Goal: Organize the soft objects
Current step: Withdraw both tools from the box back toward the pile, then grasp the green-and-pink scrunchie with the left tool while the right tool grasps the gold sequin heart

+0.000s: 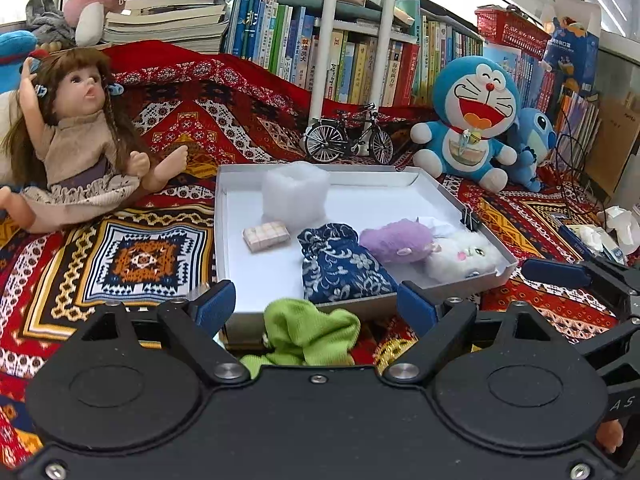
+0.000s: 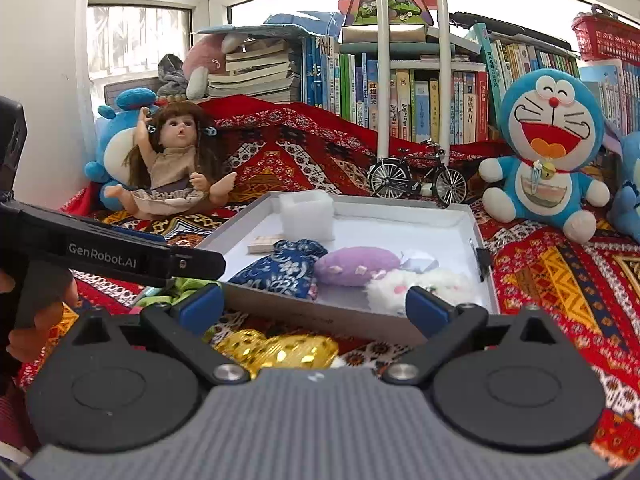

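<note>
On a patterned red cloth, the left gripper is held wide above a green cloth. A blue floral pouch, purple plush and white plush are seen inside the white tray. The right gripper is spread wide over a gold pouch.

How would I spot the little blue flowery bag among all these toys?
Find the shallow white tray lying on the red patterned blanket. Along its near edge sit three soft things in a row; the blue pouch is the leftmost, beside the purple plush. It alone is printed cloth, dark blue with white flowers, gathered at its neck.
</note>
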Motion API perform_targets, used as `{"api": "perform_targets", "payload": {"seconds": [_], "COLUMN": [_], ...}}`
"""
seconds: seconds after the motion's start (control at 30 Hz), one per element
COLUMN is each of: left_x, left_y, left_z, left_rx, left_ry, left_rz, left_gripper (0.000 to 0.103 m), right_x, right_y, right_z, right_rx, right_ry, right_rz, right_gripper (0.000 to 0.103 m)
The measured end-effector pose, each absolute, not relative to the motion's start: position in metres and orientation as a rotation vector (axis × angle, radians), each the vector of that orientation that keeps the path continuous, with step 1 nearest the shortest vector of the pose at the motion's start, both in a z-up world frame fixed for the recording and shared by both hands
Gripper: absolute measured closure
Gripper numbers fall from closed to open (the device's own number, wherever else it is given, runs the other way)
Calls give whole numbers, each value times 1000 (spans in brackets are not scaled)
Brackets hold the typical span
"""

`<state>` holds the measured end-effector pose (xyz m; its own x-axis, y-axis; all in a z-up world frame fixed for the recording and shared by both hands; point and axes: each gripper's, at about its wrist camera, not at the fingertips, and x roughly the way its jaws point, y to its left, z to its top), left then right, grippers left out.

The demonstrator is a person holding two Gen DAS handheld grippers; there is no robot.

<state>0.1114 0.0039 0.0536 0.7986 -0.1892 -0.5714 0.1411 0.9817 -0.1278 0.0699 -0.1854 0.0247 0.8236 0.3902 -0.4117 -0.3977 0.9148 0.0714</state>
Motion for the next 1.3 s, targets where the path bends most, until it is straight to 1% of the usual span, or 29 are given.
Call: {"api": "perform_targets", "payload": {"seconds": [0.4,0.7,0.8,0.9,1.13,1.3], "left_x": [80,73,74,76,74,71], "left_y": [4,10,13,16,17,16], "left_z": [42,29,24,21,23,22], "left_rx": [-70,-74,-86,-105,-120,-114], "left_ry": [586,615,631,642,639,646], "left_rz": [-157,-136,-129,-139,-147,-157], "left_gripper": [15,15,17,17,26,27], "right_x": [46,39,38,37,33,33], "right_y": [-179,-170,-166,-162,-156,-153], "right_z": [14,3,0,-1,-3,-5], "right_rx": [-49,-92,-110,-131,-155,-156], "right_ry": [421,422,421,418,404,411], "right_rz": [384,363,361,363,369,387], "right_gripper": [1,1,1,2,4,11]}}
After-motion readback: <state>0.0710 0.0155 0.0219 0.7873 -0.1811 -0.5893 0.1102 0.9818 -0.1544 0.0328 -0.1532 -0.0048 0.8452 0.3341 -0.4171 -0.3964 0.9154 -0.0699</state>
